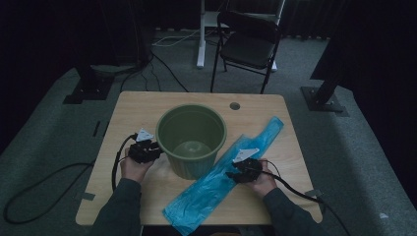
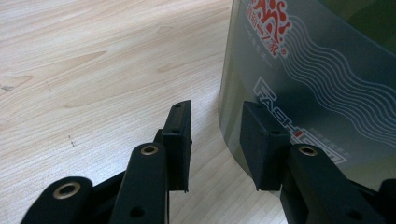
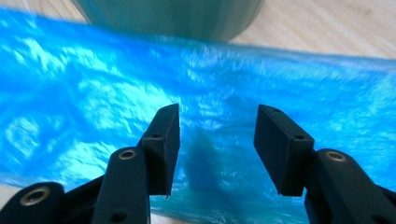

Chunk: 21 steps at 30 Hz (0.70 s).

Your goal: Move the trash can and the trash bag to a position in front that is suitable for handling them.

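While green bin (image 1: 192, 140) stands mid-table, we note left gripper (image 2: 214, 140) beside its wall, jaws parted, empty, likely to steady it. Right gripper (image 3: 217, 147) hovers over flat blue bag (image 3: 93, 93), jaws wide, placed for pickup; bag lies diagonally against bin's base.

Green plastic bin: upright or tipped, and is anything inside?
Upright and empty: the green plastic bin stands on the wooden table, mouth upward, its bare bottom visible in the high view.

Dim room — chair (image 1: 248, 46) (black), grey carpet (image 1: 354, 147).
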{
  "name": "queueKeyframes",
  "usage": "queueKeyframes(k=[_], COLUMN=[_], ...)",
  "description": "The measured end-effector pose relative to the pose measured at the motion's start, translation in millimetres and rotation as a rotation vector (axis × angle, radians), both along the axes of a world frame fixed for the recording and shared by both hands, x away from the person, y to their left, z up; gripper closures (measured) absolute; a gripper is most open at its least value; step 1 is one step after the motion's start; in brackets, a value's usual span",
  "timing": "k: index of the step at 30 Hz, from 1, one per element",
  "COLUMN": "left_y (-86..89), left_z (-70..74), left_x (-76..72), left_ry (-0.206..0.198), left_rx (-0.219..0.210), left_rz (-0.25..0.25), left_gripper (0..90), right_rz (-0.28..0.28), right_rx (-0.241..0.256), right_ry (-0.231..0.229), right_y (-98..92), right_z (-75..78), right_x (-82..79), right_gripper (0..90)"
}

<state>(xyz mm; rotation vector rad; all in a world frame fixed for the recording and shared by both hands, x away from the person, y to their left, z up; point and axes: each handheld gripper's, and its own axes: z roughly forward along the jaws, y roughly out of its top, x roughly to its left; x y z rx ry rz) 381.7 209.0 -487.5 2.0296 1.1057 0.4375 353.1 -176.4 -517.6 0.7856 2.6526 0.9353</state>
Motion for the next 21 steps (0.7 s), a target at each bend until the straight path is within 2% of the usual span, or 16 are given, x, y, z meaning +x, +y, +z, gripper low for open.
queueKeyframes(k=[5, 10, 15, 19, 21], left_y=[-0.1, -0.7, -2.2, -4.0, -4.7], left_z=[-0.7, -0.8, -0.6, -0.7, -0.6], left_x=[-0.3, -0.9, -1.4, -1.6, -1.7], left_ry=[-0.002, -0.005, -0.006, -0.007, -0.009], left_rx=[0.002, 0.005, 0.007, 0.007, 0.008], left_rz=[-0.001, 0.002, -0.004, -0.008, -0.010], left_gripper=[63.3, 63.3, 63.3, 63.3, 63.3], right_rz=[-0.006, -0.030, -0.064, -0.099, -0.091], right_rx=[-0.065, -0.072, -0.055, -0.020, -0.011], right_ry=[-0.003, -0.010, -0.005, 0.029, 0.038], right_y=[1.0, -6.5, -19.3, -30.5, -32.2], right_z=[-9.4, -9.1, -10.1, -11.0, -11.0], right_x=[1.1, 4.2, 14.5, 23.8, 24.9], right_gripper=[50.9, 51.7, 53.0, 60.9, 67.2])
